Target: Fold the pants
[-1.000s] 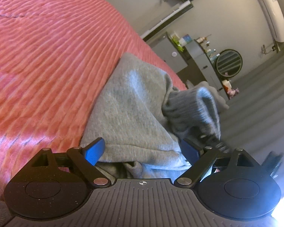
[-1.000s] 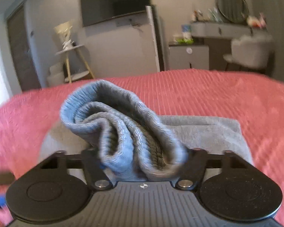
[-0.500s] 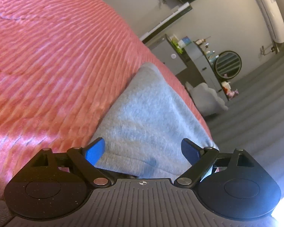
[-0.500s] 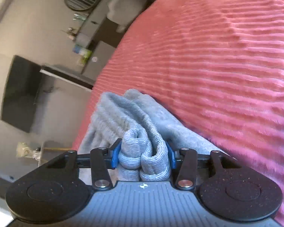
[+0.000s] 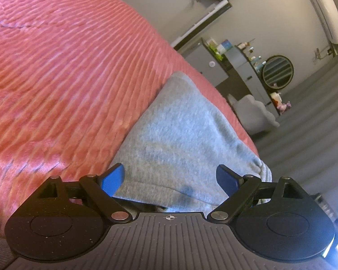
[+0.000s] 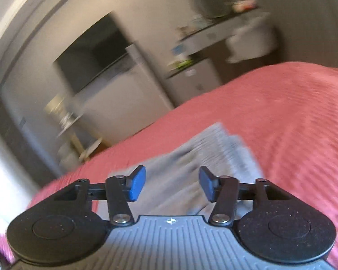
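The grey pants lie folded in a flat stack on the pink ribbed bedspread. My left gripper is open, its blue pads wide apart just above the near edge of the pants, holding nothing. In the blurred right wrist view the pants lie on the bedspread with the ribbed waistband at the far end. My right gripper is open and empty just above the cloth.
The bed's far edge drops off toward a grey cabinet, a dresser with a round mirror and a pale chair. A wall TV and a small shelf stand are beyond the bed.
My right gripper let go of the bunched waistband and opened, then pulled back and swung level. The pants now lie flat. My left gripper stayed open in place.
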A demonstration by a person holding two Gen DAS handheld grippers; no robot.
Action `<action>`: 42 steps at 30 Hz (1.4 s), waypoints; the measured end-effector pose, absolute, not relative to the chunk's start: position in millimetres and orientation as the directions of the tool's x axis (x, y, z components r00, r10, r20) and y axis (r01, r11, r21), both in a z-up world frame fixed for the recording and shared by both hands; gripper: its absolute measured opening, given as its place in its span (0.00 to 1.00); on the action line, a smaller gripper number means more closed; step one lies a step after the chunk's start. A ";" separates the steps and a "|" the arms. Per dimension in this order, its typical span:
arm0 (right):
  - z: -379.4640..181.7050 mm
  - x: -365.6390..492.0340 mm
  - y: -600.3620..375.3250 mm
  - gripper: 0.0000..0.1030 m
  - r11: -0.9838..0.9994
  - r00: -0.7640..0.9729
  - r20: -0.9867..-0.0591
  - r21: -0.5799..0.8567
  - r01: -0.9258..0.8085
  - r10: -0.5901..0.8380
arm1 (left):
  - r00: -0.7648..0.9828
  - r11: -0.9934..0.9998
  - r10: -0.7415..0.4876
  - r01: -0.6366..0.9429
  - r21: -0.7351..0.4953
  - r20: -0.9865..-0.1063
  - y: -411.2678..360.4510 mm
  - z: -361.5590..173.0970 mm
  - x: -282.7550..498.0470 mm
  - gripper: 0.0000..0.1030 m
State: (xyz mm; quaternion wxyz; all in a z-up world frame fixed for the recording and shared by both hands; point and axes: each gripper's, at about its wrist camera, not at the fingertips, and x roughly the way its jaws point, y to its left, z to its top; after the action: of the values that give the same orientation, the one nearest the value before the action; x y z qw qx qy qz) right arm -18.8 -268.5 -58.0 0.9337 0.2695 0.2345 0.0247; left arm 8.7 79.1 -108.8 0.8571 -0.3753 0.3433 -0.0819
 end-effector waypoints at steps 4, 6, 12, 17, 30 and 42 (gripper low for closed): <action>-93.3 -9.4 -250.9 0.35 0.891 0.795 -0.572 0.445 0.092 0.203 | 0.747 0.715 -0.389 -0.125 -0.688 -0.539 77.7 -109.1 8.8 0.90; -107.6 -12.5 -251.3 0.22 0.887 0.749 -0.633 0.441 0.139 0.198 | 0.744 0.724 -0.381 -0.130 -0.677 -0.549 77.1 -108.6 9.1 0.90; -101.7 -17.3 -253.4 0.22 0.896 0.746 -0.634 0.428 0.119 0.203 | 0.711 0.810 -0.356 -0.089 -0.580 -0.606 60.6 -96.6 15.9 0.91; -112.8 -25.3 -255.0 0.27 0.879 0.781 -0.585 0.466 0.101 0.221 | 0.731 0.879 -0.355 0.048 -0.474 -0.583 29.5 -71.3 25.7 0.91; -82.3 -41.2 -296.8 0.54 0.802 0.811 -0.508 0.592 0.086 0.288 | 0.644 0.953 -0.264 0.063 -0.295 -0.718 8.5 -108.0 50.1 0.94; -98.4 -46.6 -357.3 0.94 0.715 0.791 -0.583 0.633 0.298 0.186 | 0.636 0.946 -0.282 0.061 -0.318 -0.718 6.4 -110.8 54.5 0.99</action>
State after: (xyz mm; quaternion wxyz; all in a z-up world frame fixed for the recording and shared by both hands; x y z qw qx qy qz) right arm -46.6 -357.3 -98.4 0.8683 0.3762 0.3217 -0.0321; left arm 54.5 6.4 -110.8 0.8945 -0.1330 0.4159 -0.0960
